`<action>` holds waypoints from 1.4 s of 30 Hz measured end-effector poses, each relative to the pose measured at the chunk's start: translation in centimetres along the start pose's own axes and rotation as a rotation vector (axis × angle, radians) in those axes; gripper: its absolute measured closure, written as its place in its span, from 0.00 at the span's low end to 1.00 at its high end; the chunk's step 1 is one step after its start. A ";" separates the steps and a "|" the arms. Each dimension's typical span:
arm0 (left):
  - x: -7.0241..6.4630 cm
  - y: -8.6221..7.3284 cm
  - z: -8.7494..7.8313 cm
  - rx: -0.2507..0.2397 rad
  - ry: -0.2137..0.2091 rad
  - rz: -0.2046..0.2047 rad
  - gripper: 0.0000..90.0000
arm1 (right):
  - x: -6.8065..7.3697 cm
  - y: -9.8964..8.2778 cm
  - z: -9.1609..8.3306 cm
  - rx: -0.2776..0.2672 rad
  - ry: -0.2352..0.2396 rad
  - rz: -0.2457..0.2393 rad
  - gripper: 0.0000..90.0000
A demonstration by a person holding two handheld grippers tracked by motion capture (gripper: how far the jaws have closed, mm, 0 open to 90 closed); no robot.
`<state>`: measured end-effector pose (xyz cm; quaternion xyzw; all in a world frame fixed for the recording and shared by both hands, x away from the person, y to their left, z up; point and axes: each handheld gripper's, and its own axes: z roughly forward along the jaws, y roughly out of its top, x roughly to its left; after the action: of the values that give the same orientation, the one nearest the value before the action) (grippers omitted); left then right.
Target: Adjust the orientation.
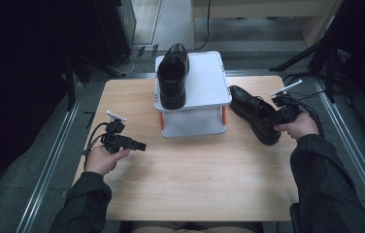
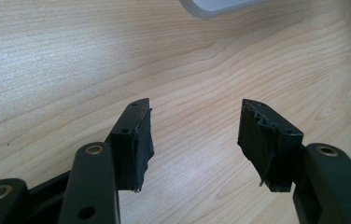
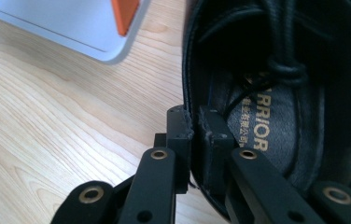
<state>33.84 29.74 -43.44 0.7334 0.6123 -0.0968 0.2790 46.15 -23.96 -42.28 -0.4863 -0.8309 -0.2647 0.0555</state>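
Rightward, jaws on shoe [image 3: 304,140] collar.

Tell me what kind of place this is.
Probably a lab or data-recording workspace, not a home: a bare wooden table between metal floor rails, tripod legs behind, and cabled handheld grippers working with black dress shoes.

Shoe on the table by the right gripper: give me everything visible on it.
The black lace-up shoe looks like glossy leather, with tied black laces and a grey insole printed in gold letters. It lies upright on the wooden table, right of the white two-tier rack, toe pointing far-left. The right gripper is shut on its collar edge, one jaw inside the opening, one outside.
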 end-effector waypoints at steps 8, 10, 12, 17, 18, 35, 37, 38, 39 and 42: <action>0.1 0.0 0.0 0.002 -0.002 -0.003 0.49 | 2.3 1.2 1.0 0.007 -0.006 0.030 0.95; 0.1 0.0 0.0 0.005 0.002 0.001 0.49 | 2.8 1.6 1.3 0.011 -0.009 0.047 0.95; 0.1 -0.1 0.0 0.008 0.001 0.003 0.49 | 3.2 2.0 1.5 0.009 -0.008 0.067 0.95; 0.2 -0.1 0.0 0.004 0.008 -0.002 0.49 | 4.2 2.9 2.0 0.018 -0.015 0.103 0.95; 0.2 0.0 0.0 0.005 0.007 -0.001 0.49 | 4.3 3.0 2.2 0.018 -0.013 0.108 0.94; 0.2 -0.1 0.2 0.023 0.009 0.011 0.49 | 5.1 3.5 3.1 0.012 0.007 0.101 0.83; 0.1 -0.1 0.3 0.024 0.009 0.005 0.49 | 5.0 3.5 2.9 -0.005 0.020 0.094 0.81; 0.2 -0.1 0.3 0.025 0.010 0.005 0.49 | 4.9 3.5 2.7 -0.008 0.021 0.096 0.80; 0.2 -0.1 0.3 0.026 0.010 0.006 0.49 | 4.8 3.5 2.5 -0.007 0.021 0.096 0.80; 0.2 -0.1 0.3 0.028 0.011 0.008 0.49 | 4.6 3.5 1.9 -0.009 0.019 0.094 0.79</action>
<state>33.87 29.73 -43.79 0.7402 0.6095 -0.1001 0.2656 47.03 -18.09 -40.89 -0.5225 -0.8053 -0.2702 0.0739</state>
